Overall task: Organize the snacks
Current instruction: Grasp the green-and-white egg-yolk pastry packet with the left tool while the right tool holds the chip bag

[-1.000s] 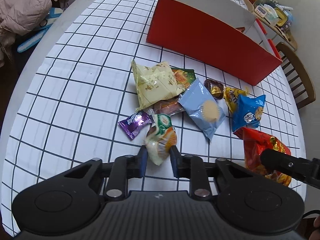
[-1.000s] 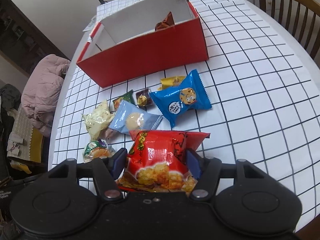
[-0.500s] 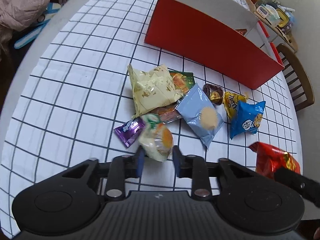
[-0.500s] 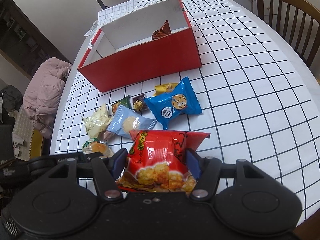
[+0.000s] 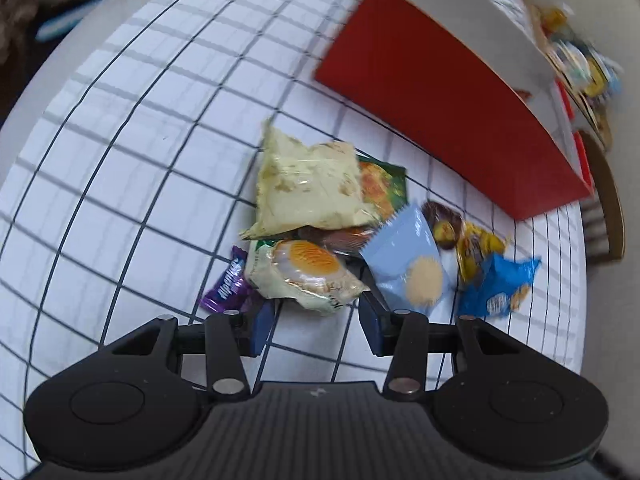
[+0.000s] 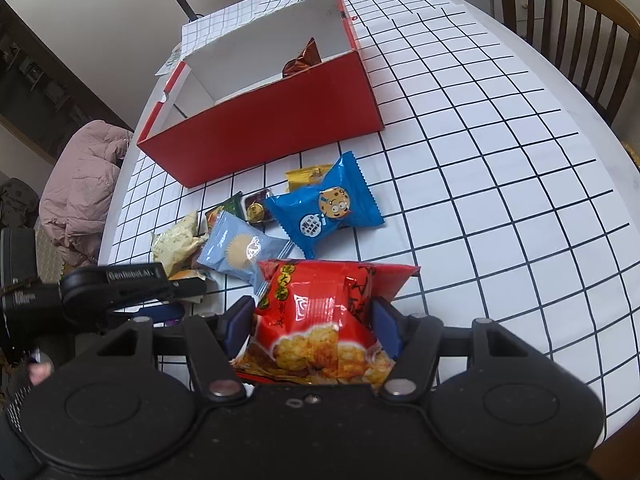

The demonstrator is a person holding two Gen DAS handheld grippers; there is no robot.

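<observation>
A white-and-green packet with an orange picture [image 5: 308,276] lies on the checked cloth at the near edge of the snack pile. My left gripper [image 5: 316,318] stands just behind it. Its jaws are opening, and the pads sit apart from the packet's sides. My right gripper [image 6: 314,326] is shut on a red snack bag [image 6: 320,300], held above the table. The red box [image 6: 272,132] stands open beyond the pile, with a brown packet [image 6: 304,60] inside. The same box [image 5: 440,92] shows at the upper right of the left wrist view.
The pile holds a pale yellow bag [image 5: 308,188], a light blue packet [image 5: 408,268], a blue cookie packet [image 6: 324,208] and a purple candy [image 5: 226,288]. A wooden chair [image 6: 580,32] stands at the far right, a pink jacket [image 6: 80,184] off the table's left edge.
My left gripper came closer to the pile and its jaws parted. The white-and-green packet, pinched before, now rests on the cloth beside the purple candy. The right gripper kept its hold.
</observation>
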